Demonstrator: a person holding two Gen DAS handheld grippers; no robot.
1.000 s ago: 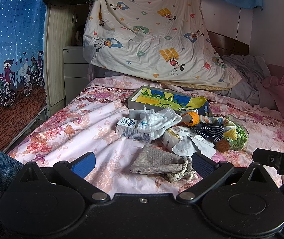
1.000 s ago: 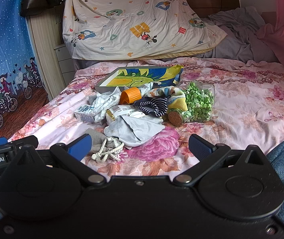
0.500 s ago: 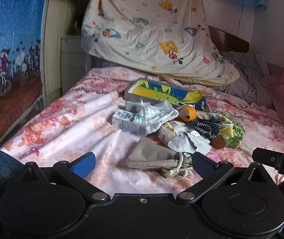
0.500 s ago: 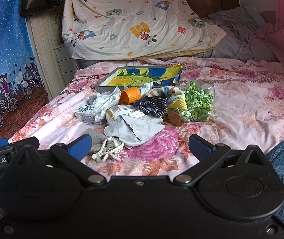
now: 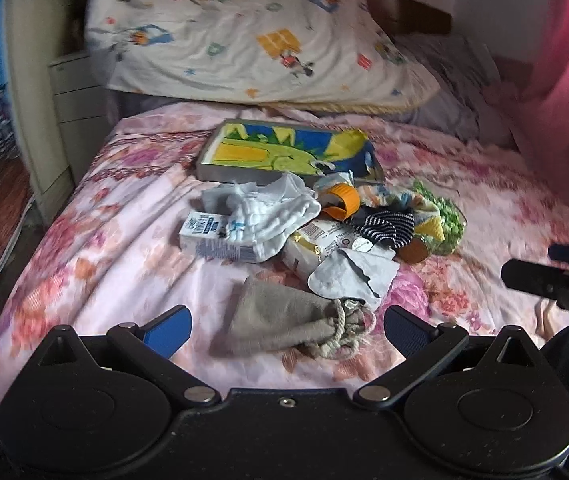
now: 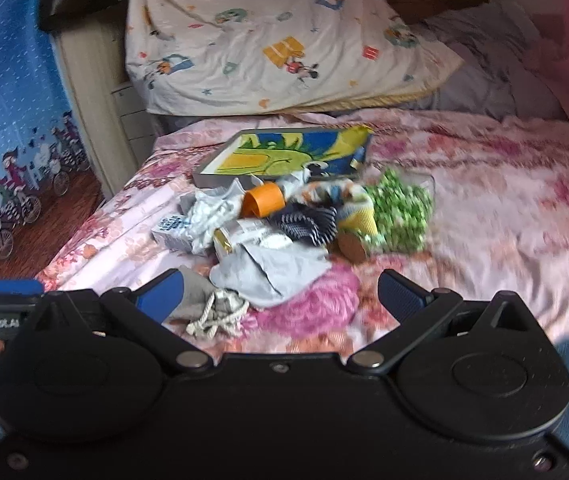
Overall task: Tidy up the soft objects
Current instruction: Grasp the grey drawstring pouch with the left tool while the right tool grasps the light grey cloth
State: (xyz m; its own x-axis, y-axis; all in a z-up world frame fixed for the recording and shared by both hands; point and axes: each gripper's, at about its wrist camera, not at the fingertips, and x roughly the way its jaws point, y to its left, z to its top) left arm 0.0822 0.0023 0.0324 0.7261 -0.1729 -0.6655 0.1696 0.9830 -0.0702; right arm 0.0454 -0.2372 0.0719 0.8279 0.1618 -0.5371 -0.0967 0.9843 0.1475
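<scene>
A heap of small things lies on the pink floral bed [image 5: 96, 264]. Nearest is a grey drawstring pouch [image 5: 284, 322], seen too in the right wrist view [image 6: 200, 292]. Behind it lie a pale grey cloth [image 5: 354, 272], a white cloth [image 5: 276, 212] and a dark striped sock [image 5: 384, 226]. My left gripper [image 5: 286, 330] is open and empty, its fingers either side of the pouch, just short of it. My right gripper [image 6: 278, 292] is open and empty, in front of the pale grey cloth [image 6: 272, 268] and the striped sock [image 6: 308, 222].
A flat box with a green dinosaur picture [image 5: 284, 154] lies behind the heap. In the heap are a small carton [image 5: 212, 236], an orange cap [image 5: 342, 200], a cork-topped jar [image 5: 414, 250] and a bag of green bits [image 6: 400, 210]. A cartoon-print quilt [image 5: 252, 36] hangs at the back.
Both grippers have moved forward toward the heap, and both views are blurred by the motion. The left gripper now frames the grey pouch. Both grippers stay open.
</scene>
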